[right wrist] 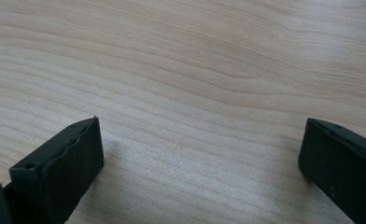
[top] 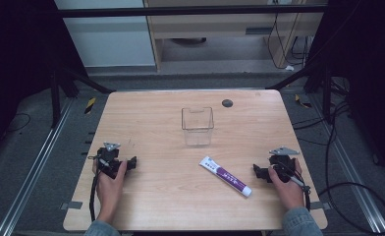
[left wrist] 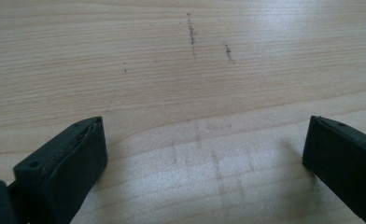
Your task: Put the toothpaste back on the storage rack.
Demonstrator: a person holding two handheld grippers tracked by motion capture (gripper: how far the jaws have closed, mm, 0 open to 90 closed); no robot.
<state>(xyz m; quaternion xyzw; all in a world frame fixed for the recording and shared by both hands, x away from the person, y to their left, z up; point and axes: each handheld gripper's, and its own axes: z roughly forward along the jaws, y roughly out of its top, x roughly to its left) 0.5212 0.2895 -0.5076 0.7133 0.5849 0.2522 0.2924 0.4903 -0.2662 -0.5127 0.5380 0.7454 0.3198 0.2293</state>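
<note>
A white and purple tube [top: 225,175] lies flat on the wooden table [top: 171,196], front right of centre, cap end toward the near edge. A clear plastic box [top: 198,126] stands upright in the middle of the table. My left gripper [top: 130,162] rests at the table's left side in a person's hand, jaws pointing right. Its own view has the left gripper [left wrist: 204,140] open over bare wood. My right gripper [top: 257,172] rests at the right side, just right of the tube, jaws pointing left. In its own view the right gripper [right wrist: 200,140] is open with nothing between the jaws.
A small dark round disc [top: 227,103] sits near the table's far edge. Cables [top: 357,191] trail on the floor to the right. Metal frame rails [top: 33,162] run along both sides, and a wooden cabinet [top: 220,24] stands beyond the table.
</note>
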